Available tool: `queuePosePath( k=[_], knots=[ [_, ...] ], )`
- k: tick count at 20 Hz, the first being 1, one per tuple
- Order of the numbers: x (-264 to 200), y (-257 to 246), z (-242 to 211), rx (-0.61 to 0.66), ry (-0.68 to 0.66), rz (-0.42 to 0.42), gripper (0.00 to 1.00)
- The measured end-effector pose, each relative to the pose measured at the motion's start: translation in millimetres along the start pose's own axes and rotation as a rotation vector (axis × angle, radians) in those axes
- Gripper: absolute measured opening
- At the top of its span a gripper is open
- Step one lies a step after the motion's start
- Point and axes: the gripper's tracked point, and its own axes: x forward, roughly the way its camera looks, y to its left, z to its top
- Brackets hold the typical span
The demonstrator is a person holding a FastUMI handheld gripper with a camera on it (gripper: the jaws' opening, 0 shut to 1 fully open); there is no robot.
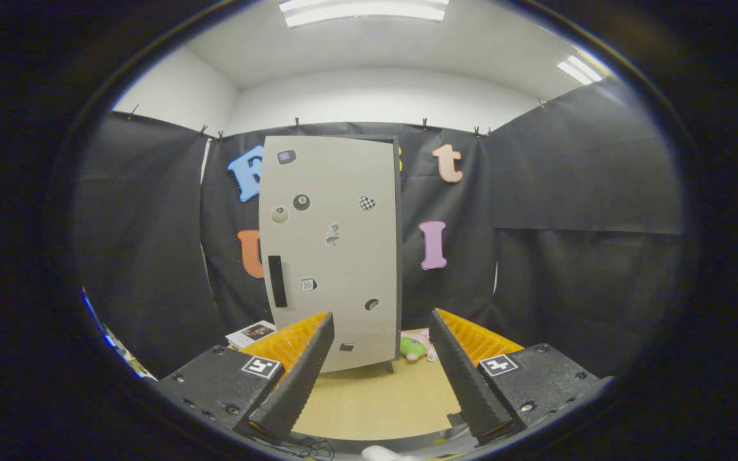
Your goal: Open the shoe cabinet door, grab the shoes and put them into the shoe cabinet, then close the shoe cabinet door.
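Gripper (382, 333) open, fingers spread wide, nothing between them. Both fingers hang over a bare wood table (375, 400). Cabinet (334, 253) stands upright beyond the fingers, a bit toward the left finger, its base partly hidden behind that fingertip. Door (337, 211) closed, pale, dotted with small stickers. Dark vertical handle (277, 281) sits low near the door's left edge, above the left finger. Shoes (415, 346) lie on the table just right of the cabinet's base, between the cabinet and the right fingertip, beyond the fingers; pink and green, partly hidden, cannot tell how many. Gripper well apart from the shoes and the cabinet, touching neither. Booklet (252, 333) lies flat left of the cabinet, behind the left finger.
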Motion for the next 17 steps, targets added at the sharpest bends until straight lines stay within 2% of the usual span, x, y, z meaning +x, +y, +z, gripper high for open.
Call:
queuePosePath(
  k=[17],
  knots=[
    [-18,9,12,-0.001,-0.042,0.010,0.98]
  ],
)
